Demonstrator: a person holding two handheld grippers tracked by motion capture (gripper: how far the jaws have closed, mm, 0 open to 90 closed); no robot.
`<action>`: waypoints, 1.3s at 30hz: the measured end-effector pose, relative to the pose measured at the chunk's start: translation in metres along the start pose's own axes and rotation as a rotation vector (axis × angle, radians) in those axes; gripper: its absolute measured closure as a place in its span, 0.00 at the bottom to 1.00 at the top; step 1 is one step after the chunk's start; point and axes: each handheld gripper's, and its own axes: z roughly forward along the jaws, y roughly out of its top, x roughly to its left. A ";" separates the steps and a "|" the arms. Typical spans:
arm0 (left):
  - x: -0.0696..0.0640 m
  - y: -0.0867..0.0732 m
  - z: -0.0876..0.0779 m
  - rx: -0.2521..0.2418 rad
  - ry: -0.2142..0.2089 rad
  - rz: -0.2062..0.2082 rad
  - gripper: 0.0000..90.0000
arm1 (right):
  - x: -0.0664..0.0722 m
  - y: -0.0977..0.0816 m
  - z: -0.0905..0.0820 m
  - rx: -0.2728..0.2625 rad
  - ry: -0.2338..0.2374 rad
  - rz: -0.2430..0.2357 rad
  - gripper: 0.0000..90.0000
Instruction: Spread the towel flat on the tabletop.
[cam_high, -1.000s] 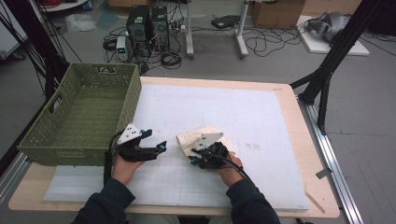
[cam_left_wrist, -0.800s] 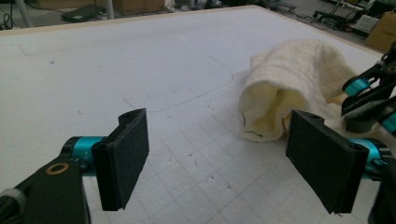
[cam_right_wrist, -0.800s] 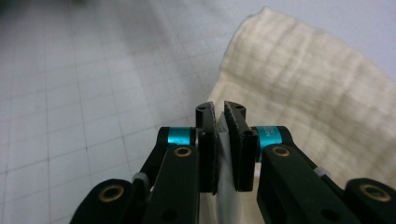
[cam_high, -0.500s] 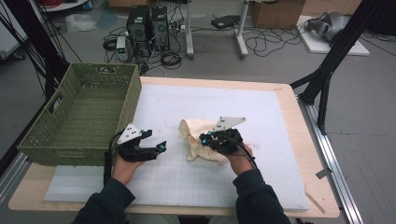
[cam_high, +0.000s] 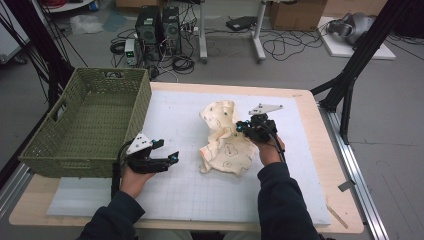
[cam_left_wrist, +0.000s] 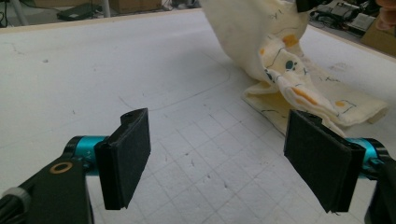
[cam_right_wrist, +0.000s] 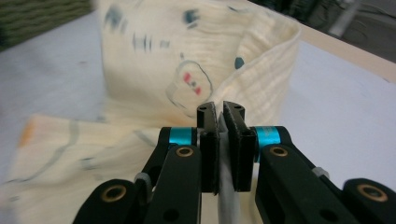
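Cream printed cloth (cam_high: 226, 145) is pinched and lifted by the right gripper (cam_high: 243, 127); the left gripper (cam_high: 170, 159) is held released.

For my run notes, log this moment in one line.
right hand-held gripper: shut on cloth, lifting | left hand-held gripper: open, idle | basket: empty

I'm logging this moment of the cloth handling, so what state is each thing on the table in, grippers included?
Patterned cream cloth: crumpled, one part lifted off the mat, the rest lying on it.
Right gripper: shut on an edge of the cloth.
Left gripper: open, nothing between its jaws, close above the mat beside the cloth.
Green woven basket: upright at the table's left, nothing visible inside.
White gridded mat: flat on the table.
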 end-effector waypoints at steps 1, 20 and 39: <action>0.000 0.000 0.000 0.001 0.000 0.001 0.26 | -0.005 -0.002 0.001 0.004 -0.019 0.030 0.94; 0.001 0.000 -0.002 0.000 0.005 -0.003 0.26 | -0.025 -0.020 -0.013 -0.022 -0.271 0.108 0.61; 0.001 0.001 -0.003 -0.007 0.014 -0.002 0.26 | 0.043 -0.081 -0.037 0.035 -0.012 0.007 0.47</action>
